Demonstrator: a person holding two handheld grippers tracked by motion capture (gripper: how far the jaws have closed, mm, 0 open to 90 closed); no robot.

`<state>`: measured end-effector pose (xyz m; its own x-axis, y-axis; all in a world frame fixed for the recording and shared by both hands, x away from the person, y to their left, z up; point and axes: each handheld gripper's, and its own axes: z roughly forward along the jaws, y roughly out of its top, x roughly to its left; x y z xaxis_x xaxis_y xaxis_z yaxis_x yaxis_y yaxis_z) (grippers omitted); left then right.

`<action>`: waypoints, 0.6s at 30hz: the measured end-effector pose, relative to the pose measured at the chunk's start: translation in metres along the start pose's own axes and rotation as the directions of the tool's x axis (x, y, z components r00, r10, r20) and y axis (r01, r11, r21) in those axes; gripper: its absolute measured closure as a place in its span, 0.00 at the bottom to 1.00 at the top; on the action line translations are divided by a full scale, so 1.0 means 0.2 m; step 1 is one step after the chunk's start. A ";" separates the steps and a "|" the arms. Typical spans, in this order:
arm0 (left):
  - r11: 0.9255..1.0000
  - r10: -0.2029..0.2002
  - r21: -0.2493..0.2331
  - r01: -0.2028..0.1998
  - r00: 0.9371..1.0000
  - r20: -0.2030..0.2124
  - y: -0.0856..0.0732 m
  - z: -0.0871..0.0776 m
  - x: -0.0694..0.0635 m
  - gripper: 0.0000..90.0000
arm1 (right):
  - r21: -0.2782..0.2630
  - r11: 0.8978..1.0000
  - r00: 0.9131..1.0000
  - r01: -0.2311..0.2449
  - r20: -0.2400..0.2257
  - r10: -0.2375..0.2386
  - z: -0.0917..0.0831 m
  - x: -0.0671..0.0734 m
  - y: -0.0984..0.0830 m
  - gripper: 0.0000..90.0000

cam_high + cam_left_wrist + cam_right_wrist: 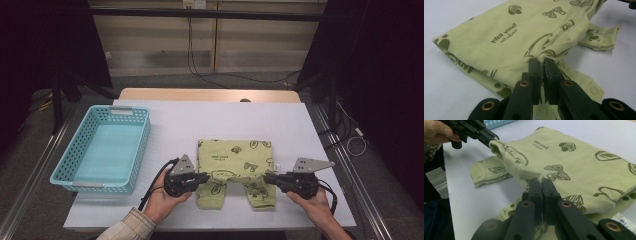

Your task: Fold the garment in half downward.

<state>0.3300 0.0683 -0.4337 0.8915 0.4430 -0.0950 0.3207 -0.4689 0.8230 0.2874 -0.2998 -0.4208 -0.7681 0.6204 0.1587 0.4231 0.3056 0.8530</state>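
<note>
A light green baby garment (pixel 235 162) with dark prints lies on the white table, folded, its two short legs toward the near edge. My left gripper (pixel 207 177) is shut on the folded edge at the garment's left side; in the left gripper view the jaws (pixel 542 61) pinch a ridge of the cloth (pixel 506 32). From the right, my right gripper (pixel 265 177) is shut on the same fold. In the right gripper view its tips (pixel 540 181) pinch the fabric (pixel 574 157), and the left gripper (pixel 486 136) holds the lifted far corner.
A turquoise perforated basket (pixel 141 145) stands at the table's left with nothing in it. The white table surface (pixel 225 115) stretches bare behind the garment. Cables trail from both grippers toward the near edge. A small white label (pixel 621 220) pokes out by the garment's right side.
</note>
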 end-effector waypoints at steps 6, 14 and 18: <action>1.000 0.018 -0.001 -0.018 1.000 0.006 -0.01 -0.03 -0.03 0.95 | 0.009 1.000 1.000 0.004 -0.002 -0.004 -0.01 0.03 -0.02 0.98; 1.000 0.007 0.023 -0.008 1.000 0.019 -0.04 -0.04 -0.06 0.95 | 0.034 0.999 1.000 -0.004 -0.017 0.004 -0.02 0.07 -0.05 0.97; 1.000 0.002 0.026 -0.003 1.000 0.022 -0.05 -0.05 -0.06 0.96 | 0.044 0.999 1.000 -0.017 -0.010 0.017 -0.02 0.09 -0.07 0.96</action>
<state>0.3124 0.0755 -0.4342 0.8990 0.4251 -0.1051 0.3263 -0.4901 0.8082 0.2663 -0.2955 -0.4275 -0.7655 0.6182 0.1783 0.4566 0.3268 0.8275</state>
